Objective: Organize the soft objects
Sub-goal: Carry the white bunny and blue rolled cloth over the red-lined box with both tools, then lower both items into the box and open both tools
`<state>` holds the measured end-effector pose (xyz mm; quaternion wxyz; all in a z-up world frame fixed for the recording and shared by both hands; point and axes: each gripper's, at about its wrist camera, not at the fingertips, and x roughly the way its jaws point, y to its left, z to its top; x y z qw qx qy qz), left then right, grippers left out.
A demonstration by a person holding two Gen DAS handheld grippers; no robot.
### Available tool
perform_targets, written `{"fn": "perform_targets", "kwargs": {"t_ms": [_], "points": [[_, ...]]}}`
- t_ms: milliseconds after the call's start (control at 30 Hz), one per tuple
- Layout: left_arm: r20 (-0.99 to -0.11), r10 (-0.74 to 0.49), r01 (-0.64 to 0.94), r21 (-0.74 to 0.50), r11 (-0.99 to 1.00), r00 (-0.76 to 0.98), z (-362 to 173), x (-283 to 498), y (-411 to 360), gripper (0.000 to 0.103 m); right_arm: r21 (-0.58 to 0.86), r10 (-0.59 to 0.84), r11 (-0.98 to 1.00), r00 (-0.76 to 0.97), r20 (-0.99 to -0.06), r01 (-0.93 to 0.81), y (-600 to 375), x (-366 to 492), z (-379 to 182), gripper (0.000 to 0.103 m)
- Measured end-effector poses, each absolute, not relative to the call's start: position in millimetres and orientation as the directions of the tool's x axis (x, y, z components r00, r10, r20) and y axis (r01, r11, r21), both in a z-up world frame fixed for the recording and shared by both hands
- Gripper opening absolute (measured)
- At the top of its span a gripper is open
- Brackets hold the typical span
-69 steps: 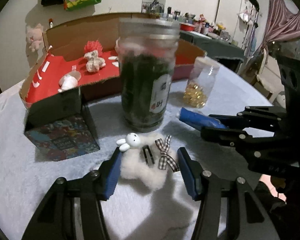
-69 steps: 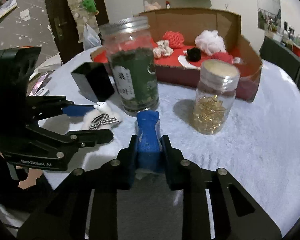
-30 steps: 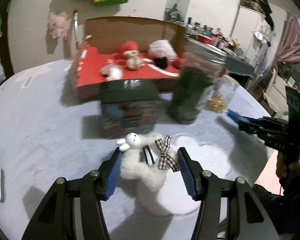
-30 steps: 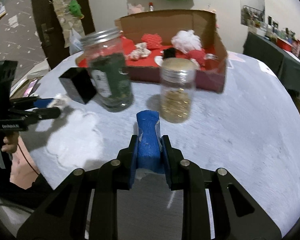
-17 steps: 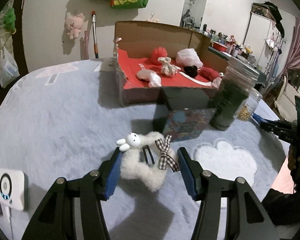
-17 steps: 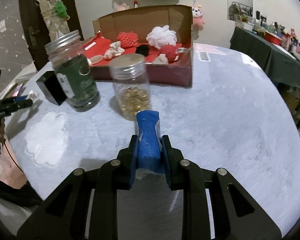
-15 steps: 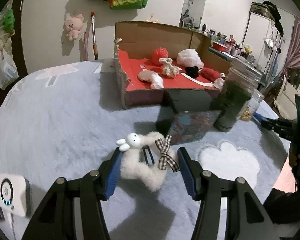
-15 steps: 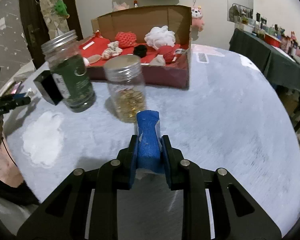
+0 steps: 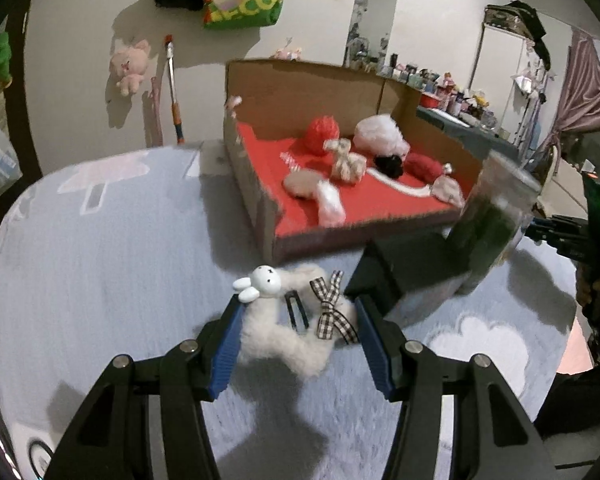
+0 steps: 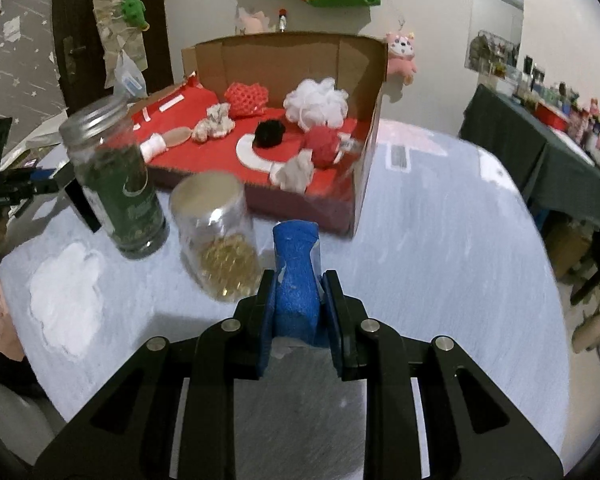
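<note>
My left gripper (image 9: 298,312) is shut on a fluffy white plush (image 9: 278,344) that has a small bunny head, a black clip and a checked bow; it hangs above the pale blue tablecloth. My right gripper (image 10: 298,280) is shut on a blue sponge (image 10: 294,248) that sticks up between its jaws. Ahead stands a cardboard box (image 9: 300,84) with a red floor, which holds several soft things: a red mesh ball, a white puff, a black pompom. The box (image 10: 292,56) is also straight ahead in the right wrist view. Each gripper shows at the edge of the other's view.
A green-filled glass jar (image 10: 120,192) and a clear jar of golden capsules (image 10: 220,240) stand before the box. A black patterned carton (image 9: 412,256) sits beside the green jar (image 9: 492,216). A white cloud patch marks the cloth. Shelves and a dark table lie beyond.
Both grippers kept their holds. The left one carried the plush leftward past the carton, toward the box's left side. The right one carried the sponge rightward; the jars now sit to its left.
</note>
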<state>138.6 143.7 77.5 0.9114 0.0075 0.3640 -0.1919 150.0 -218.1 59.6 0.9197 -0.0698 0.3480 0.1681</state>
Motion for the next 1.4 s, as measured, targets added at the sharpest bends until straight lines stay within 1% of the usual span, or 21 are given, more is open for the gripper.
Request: {"fn": "perform_targets", "kwargs": {"t_ms": [233,533,800,1000,1100,1167,1400], "points": [[-0.653,-0.377,0.436,-0.079,0.897,0.657,112,166,131,0.057,-0.008,0.304,0.913,0.695,-0.652,-0.407,-215,172,84,0.022],[-0.694,-0.427,0.534,-0.073,0.842,0.579,127,213,90,0.057,0.021,0.390,0.858,0.623,-0.678,-0.513,-191,215,102,0.022],[-0.755,-0.457,0.623,-0.083,0.778,0.470,127,256,45,0.057,0.146,0.483,0.796,0.471,-0.738,-0.587,-159,265,104,0.022],[-0.819,-0.436,0.667,-0.090,0.740,0.373,111,284,11,0.057,0.176,0.462,0.780,0.363,-0.809,-0.600,-135,299,89,0.022],[-0.850,-0.412,0.677,-0.092,0.730,0.329,102,296,0,0.057,0.207,0.448,0.780,0.297,-0.843,-0.590,-126,316,79,0.022],[-0.872,-0.386,0.685,-0.084,0.724,0.301,94,304,-8,0.057,0.204,0.427,0.789,0.279,-0.860,-0.580,-124,324,74,0.022],[-0.914,-0.329,0.696,-0.076,0.714,0.238,74,318,-25,0.058,0.191,0.399,0.785,0.244,-0.884,-0.589,-112,335,68,0.023]]}}
